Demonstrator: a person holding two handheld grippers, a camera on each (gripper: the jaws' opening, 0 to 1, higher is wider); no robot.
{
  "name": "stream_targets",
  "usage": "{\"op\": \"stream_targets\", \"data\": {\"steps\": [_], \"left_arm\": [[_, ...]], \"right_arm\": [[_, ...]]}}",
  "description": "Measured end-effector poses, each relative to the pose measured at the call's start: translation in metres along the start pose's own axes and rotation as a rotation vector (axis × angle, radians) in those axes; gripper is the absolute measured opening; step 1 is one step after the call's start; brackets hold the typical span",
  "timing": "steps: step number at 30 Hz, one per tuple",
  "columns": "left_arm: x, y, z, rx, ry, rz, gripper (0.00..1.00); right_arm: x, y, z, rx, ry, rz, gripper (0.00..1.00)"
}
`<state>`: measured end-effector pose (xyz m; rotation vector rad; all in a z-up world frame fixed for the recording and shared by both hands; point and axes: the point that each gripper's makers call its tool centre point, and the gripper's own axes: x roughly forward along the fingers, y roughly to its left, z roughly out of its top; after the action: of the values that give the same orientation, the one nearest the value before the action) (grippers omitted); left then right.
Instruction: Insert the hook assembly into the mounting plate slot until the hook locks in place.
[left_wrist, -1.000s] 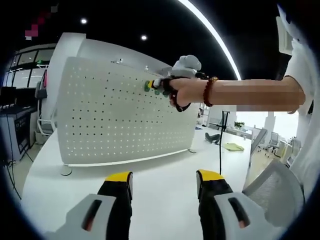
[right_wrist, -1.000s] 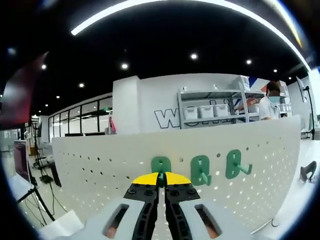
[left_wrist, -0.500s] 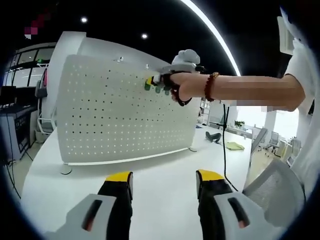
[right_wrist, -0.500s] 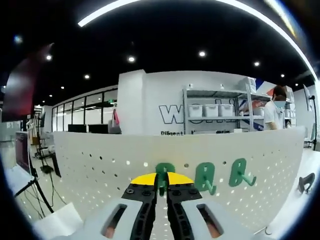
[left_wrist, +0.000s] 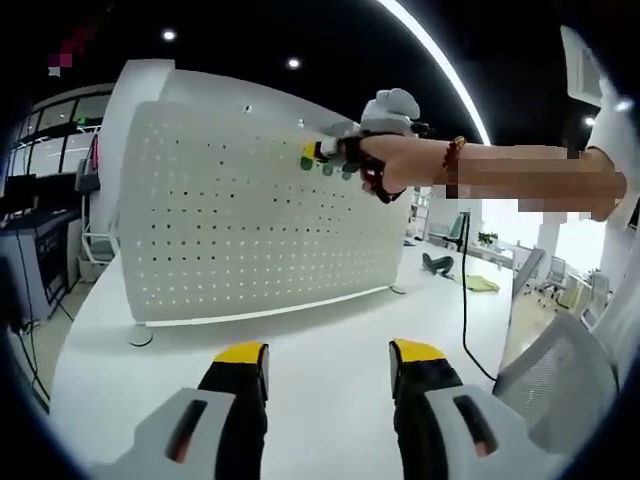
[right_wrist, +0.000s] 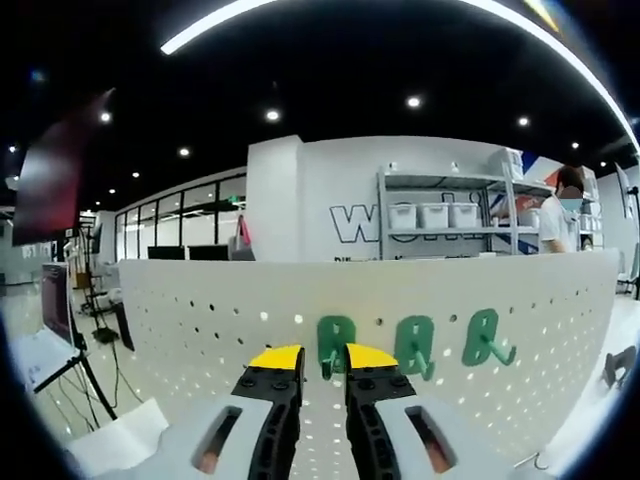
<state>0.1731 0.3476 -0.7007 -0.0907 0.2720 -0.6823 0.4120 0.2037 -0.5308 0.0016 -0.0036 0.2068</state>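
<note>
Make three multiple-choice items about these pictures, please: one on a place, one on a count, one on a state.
1. Where do the green hooks sit on the pegboard?
A. Near its top edge
B. Along its bottom edge
C. On the table before it

2. How many green hooks show in the right gripper view?
A. One
B. Three
C. Five

3. How do the jaws of the right gripper stand?
A. Shut tight on a hook
B. Parted, with a hook in the gap
C. Clamped on the pegboard's edge

Key: 1 A, the row lies just under the board's top edge; 2 B, the left hook, the middle hook and the right hook stand side by side; 3 B, a gap shows between the yellow tips, and the left hook shows through it.
</note>
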Motion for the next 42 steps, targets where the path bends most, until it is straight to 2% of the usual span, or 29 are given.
{"op": "stream_targets", "data": {"steps": [7, 9, 13, 17, 20, 24, 37, 42], "left_arm": [[0.005, 0.015, -0.017, 0.001, 0.054, 0.043, 0.5], [0.007, 0.022, -0.026, -0.041, 0.084, 0.071, 0.5], [0.01, 0.03, -0.035, -0.054, 0.11, 0.1, 0.5], [0.012, 0.034, -0.038, -0.059, 0.117, 0.109, 0.49], [0.013, 0.045, -0.046, -0.004, 0.163, 0.164, 0.46], [0.017, 0.048, -0.05, -0.016, 0.167, 0.168, 0.47], [0.027, 0.069, -0.067, 0.013, 0.25, 0.226, 0.42], [0.032, 0.072, -0.069, 0.011, 0.254, 0.233, 0.4]], "right_arm": [[-0.005, -0.002, -0.009, 0.001, 0.015, 0.023, 0.17], [-0.008, -0.001, -0.011, -0.006, 0.016, 0.028, 0.16], [-0.012, -0.002, -0.017, -0.001, 0.024, 0.041, 0.17], [-0.017, -0.002, -0.019, 0.008, 0.021, 0.045, 0.17], [-0.021, 0.001, -0.025, 0.013, 0.034, 0.06, 0.19], [-0.03, 0.006, -0.032, 0.016, 0.039, 0.082, 0.19], [-0.05, 0.024, -0.07, 0.026, 0.101, 0.168, 0.22], [-0.059, 0.029, -0.081, 0.042, 0.115, 0.193, 0.22]]}}
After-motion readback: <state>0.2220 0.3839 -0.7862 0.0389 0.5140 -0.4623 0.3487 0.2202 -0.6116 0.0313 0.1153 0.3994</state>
